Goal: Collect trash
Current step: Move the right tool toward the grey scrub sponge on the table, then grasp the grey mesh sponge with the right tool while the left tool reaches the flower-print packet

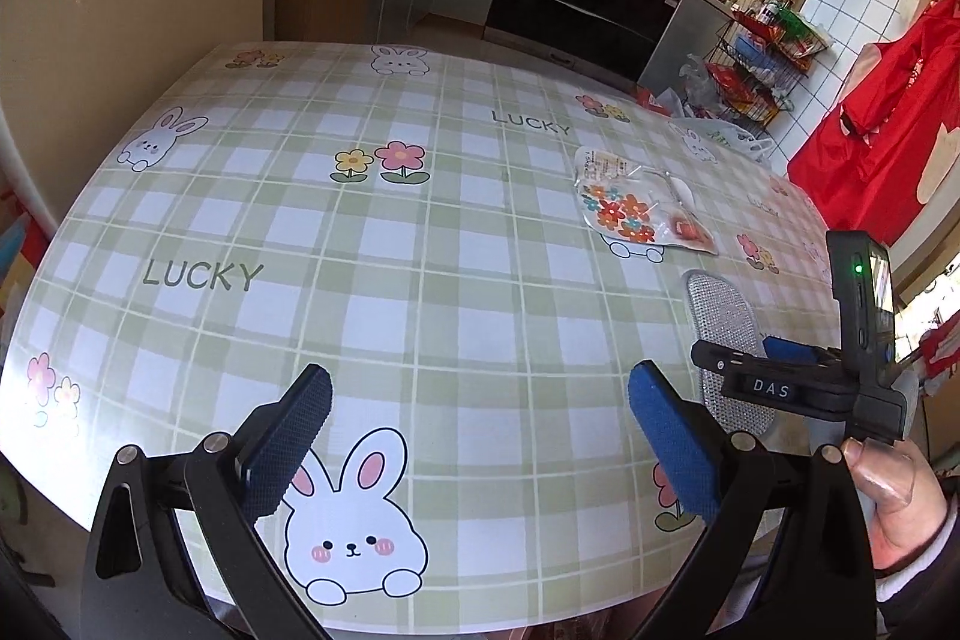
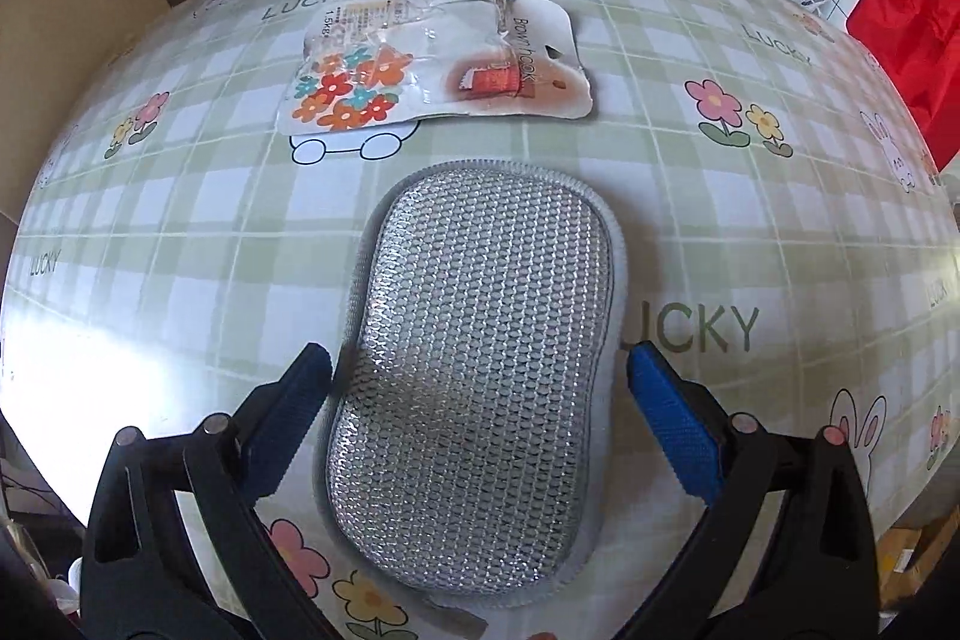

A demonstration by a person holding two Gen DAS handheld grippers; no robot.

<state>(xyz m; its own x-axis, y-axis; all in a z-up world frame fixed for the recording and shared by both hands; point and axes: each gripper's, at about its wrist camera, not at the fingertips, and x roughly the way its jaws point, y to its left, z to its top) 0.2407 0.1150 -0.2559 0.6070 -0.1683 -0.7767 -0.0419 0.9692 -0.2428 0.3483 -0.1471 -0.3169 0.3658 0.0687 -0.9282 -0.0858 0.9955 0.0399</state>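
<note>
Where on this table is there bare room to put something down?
The table's whole left side is bare, from the silver scrubbing pad and the torn hook packaging across to the wall. Those two lie close together on the right.

Scouring pad (image 2: 474, 376) on table (image 2: 180, 244), wrapper (image 2: 438, 64) beyond it

Left wrist view sits above the near edge of the checked table (image 1: 420, 232), facing across it toward the kitchen; right wrist view hangs low and close over the silver scrubbing pad (image 2: 474, 376). Both take in that pad and the torn packaging (image 1: 642, 208) beyond
</note>
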